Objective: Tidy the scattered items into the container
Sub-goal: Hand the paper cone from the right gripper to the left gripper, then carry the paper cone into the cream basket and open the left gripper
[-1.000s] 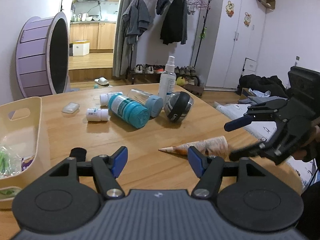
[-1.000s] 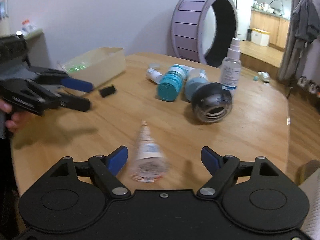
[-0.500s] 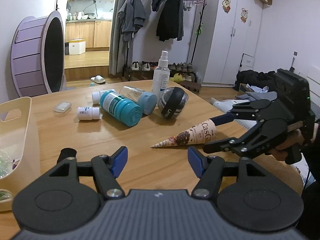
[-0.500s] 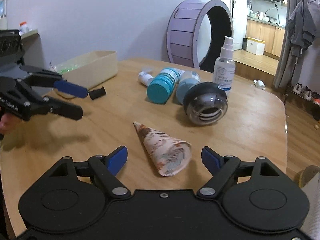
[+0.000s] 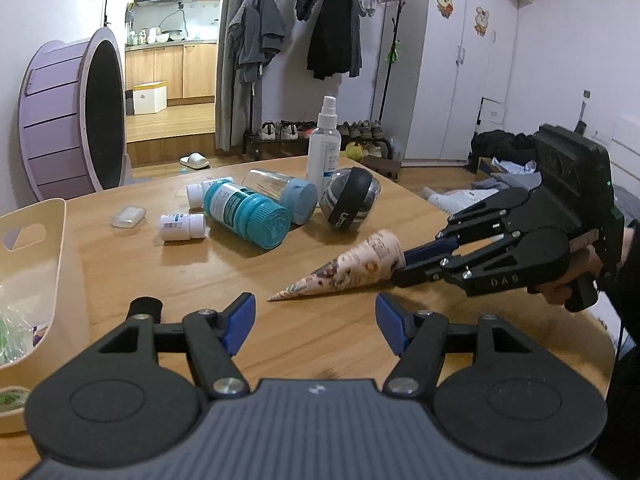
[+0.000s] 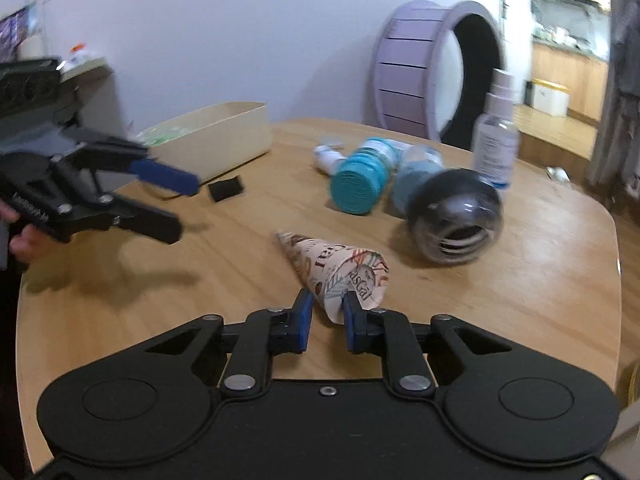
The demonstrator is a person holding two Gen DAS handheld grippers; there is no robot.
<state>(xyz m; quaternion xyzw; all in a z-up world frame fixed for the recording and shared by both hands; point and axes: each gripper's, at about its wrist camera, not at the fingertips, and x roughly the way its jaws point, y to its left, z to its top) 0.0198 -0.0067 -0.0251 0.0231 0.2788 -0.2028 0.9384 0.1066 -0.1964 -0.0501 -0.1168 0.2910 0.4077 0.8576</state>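
Note:
A printed paper cone (image 5: 344, 268) (image 6: 336, 268) lies on the wooden table (image 5: 160, 264), its tip towards the left gripper. My right gripper (image 6: 324, 308) (image 5: 400, 268) is shut on the cone's wide end, which is squeezed between the blue pads. My left gripper (image 5: 316, 320) (image 6: 180, 208) hovers open over the table with nothing between its fingers, just short of the cone's tip. The cream container (image 5: 48, 248) (image 6: 224, 140) sits at the table's left edge with green-wrapped bits inside.
Behind the cone lie a teal bottle (image 5: 248, 216), a clear jar with a light-blue cap (image 5: 288, 196), a black ball-shaped thing (image 5: 352, 200), small white bottles (image 5: 182, 226) and a pale case (image 5: 128, 216). A spray bottle (image 5: 325, 148) stands upright. A small black block (image 6: 226, 189) lies near the container.
The right gripper came down a little onto the cone's wide end and shut on it. The cone's wide end is now pinched. The left gripper stayed where it was, still open.

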